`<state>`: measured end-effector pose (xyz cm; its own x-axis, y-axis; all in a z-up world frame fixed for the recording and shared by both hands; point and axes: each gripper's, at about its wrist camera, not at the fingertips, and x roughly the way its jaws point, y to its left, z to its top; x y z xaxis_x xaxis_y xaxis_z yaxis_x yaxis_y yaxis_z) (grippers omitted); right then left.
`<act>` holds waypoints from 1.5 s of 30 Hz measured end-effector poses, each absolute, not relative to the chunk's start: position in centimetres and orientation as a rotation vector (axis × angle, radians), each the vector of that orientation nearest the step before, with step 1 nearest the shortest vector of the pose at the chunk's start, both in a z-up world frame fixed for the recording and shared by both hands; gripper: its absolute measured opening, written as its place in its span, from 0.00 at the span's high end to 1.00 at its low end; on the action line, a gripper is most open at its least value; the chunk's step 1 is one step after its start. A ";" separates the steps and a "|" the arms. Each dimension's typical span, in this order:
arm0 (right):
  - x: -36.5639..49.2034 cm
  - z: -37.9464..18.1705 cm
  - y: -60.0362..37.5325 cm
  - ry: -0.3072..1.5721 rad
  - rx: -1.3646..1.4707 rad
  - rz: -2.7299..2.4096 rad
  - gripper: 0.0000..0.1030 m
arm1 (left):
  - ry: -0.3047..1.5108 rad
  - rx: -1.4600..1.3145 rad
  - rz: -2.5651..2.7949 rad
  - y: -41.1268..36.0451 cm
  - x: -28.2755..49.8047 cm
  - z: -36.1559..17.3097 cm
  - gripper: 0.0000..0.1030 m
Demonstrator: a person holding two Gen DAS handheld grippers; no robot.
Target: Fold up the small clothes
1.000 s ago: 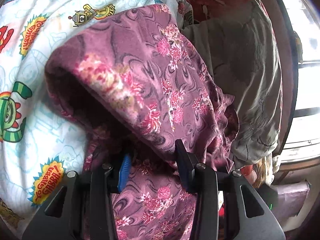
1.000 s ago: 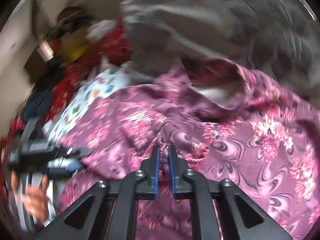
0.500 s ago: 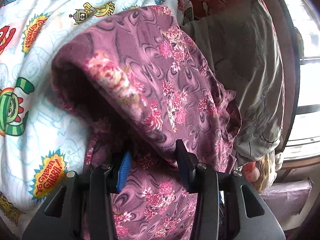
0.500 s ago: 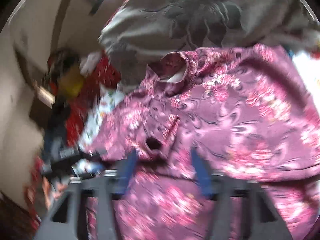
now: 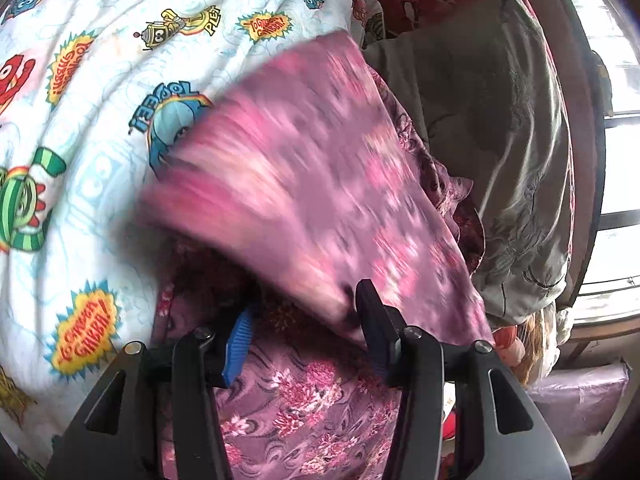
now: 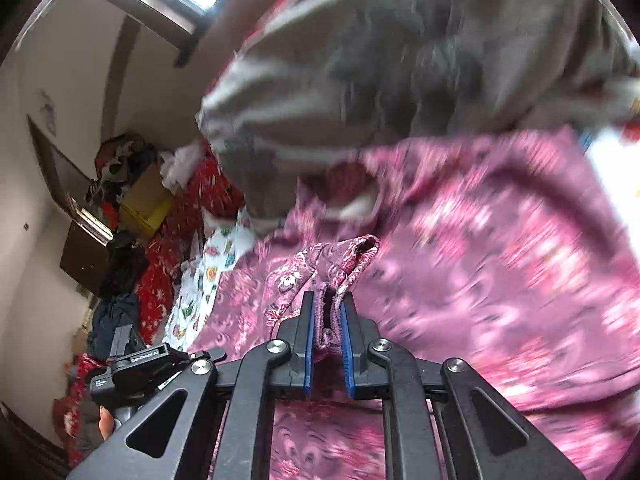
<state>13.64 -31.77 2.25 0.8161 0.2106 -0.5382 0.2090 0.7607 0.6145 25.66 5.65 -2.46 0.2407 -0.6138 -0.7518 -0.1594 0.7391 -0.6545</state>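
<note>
Jaws of right gripper (image 6: 328, 300) have just closed, pinching a fold of the purple floral garment (image 6: 500, 264). Left gripper (image 5: 306, 316) jaws have just widened; garment lies between them, unpinched, a blurred flap above. Cartoon bedsheet (image 5: 100, 92) beneath reads "YO GABBA GABBA!", "TOODEE", "PLEX". Left gripper's body reads "GenRobot.AI".

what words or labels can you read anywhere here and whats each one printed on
"YO GABBA GABBA!" on the yellow starbursts of the cartoon bedsheet
"TOODEE", upside down, by the blue character on the same sheet
"PLEX" by the yellow robot figure on the sheet
"CenRobot.AI" on the left gripper body, seen from the right wrist view
A second small label below it is too small to read
No text on the purple floral garment; parts of it are motion-blurred
</note>
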 end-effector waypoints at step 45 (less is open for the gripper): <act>9.5 -3.1 -37.1 0.816 0.638 -0.231 0.91 | 1.200 -0.107 -0.370 -2.9 22.5 -1.4 0.50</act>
<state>9.47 -37.08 -3.10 0.6725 0.0467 -0.7386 0.4270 0.7907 0.4388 22.54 -2.92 -1.36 0.3105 -0.3358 -0.8893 0.2233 0.9351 -0.2752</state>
